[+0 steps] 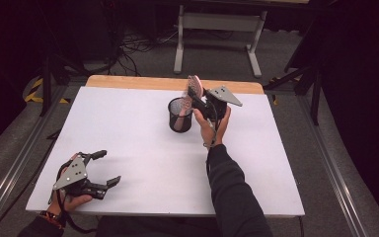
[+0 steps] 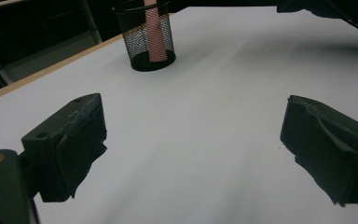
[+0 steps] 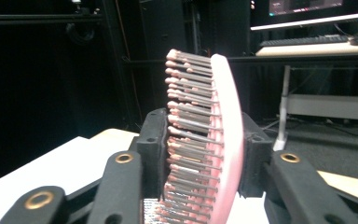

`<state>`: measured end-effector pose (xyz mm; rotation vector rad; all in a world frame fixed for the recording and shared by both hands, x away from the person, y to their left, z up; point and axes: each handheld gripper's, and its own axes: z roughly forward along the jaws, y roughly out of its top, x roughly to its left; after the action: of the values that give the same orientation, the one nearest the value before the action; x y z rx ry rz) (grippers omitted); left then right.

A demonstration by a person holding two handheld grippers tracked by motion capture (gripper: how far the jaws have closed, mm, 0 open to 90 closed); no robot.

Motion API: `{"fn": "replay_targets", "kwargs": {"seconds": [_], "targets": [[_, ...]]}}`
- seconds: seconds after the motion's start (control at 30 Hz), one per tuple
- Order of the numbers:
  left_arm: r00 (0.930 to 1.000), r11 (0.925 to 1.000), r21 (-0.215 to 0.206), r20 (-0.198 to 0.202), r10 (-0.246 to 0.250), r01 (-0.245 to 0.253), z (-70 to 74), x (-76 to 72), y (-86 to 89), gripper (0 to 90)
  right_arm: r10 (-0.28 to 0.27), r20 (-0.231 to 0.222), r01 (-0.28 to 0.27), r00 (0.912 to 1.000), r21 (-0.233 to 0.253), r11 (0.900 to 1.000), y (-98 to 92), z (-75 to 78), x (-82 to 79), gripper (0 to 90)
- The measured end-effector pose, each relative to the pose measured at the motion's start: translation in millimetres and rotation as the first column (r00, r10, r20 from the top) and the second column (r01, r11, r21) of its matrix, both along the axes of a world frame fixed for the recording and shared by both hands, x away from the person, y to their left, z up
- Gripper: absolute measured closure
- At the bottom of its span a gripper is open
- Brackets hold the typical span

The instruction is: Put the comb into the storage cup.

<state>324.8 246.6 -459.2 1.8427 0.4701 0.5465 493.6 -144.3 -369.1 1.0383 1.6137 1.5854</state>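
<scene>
Right gripper view: right tool (image 3: 200, 154) clamps the pink hairbrush (image 3: 214, 140); left tool (image 1: 103, 168) gapes wide, empty.

pink hairbrush (image 3: 223, 140) upright, clamped between black jaws; bristles facing left

Both grippers, the left gripper (image 1: 104, 168) and the right gripper (image 1: 193, 95), are black with grey three-cornered top plates dotted with small holes. Brass-coloured rivets stud the jaw arms. The person wears dark long sleeves and a wristband (image 1: 52, 217).
</scene>
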Motion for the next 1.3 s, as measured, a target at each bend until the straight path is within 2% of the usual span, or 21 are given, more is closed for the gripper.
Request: {"fn": "replay_targets", "kwargs": {"seconds": [0.1, 0.17, 0.27, 0.87, 1.07, 1.3], "targets": [[1.0000, 1.0000, -0.001, -0.001, 0.002, -0.002, -0.1, 0.1, 0.0, 8.0, -0.005, -0.014, 0.005, 0.9999, 0.000, 1.000, -2.8, -2.8, 0.9, 59.4], [1.0000, 0.9999, -0.010, 0.000, 0.003, -0.003, -0.2, -0.2, -0.5, 8.6, -0.011, -0.016, 0.011, 0.9998, -0.015, 1.000, -3.9, -5.1, 0.8, 58.2], [1.0000, 1.0000, 0.001, -0.002, 0.001, -0.001, -0.1, 0.2, -0.4, 8.6, -0.016, -0.024, 0.015, 0.9996, -0.035, 0.999, -4.9, -9.8, 0.8, 56.3], [1.0000, 0.9999, 0.010, -0.005, -0.004, 0.004, -0.4, 0.1, -1.9, 8.5, -0.042, -0.056, 0.038, 0.9975, -0.059, 0.998, -15.3, -19.2, 0.1, 46.9], [1.0000, 0.9999, 0.011, -0.006, -0.005, 0.005, -0.2, 0.2, -1.9, 8.5, -0.053, -0.050, 0.048, 0.9973, -0.096, 0.994, -14.4, -17.0, -0.7, 41.2], [1.0000, 0.9999, 0.014, -0.004, -0.002, 0.002, 0.0, 0.2, -2.0, 8.5, -0.067, -0.029, 0.063, 0.9973, -0.118, 0.991, -16.1, -10.7, -4.3, 35.7]]}}
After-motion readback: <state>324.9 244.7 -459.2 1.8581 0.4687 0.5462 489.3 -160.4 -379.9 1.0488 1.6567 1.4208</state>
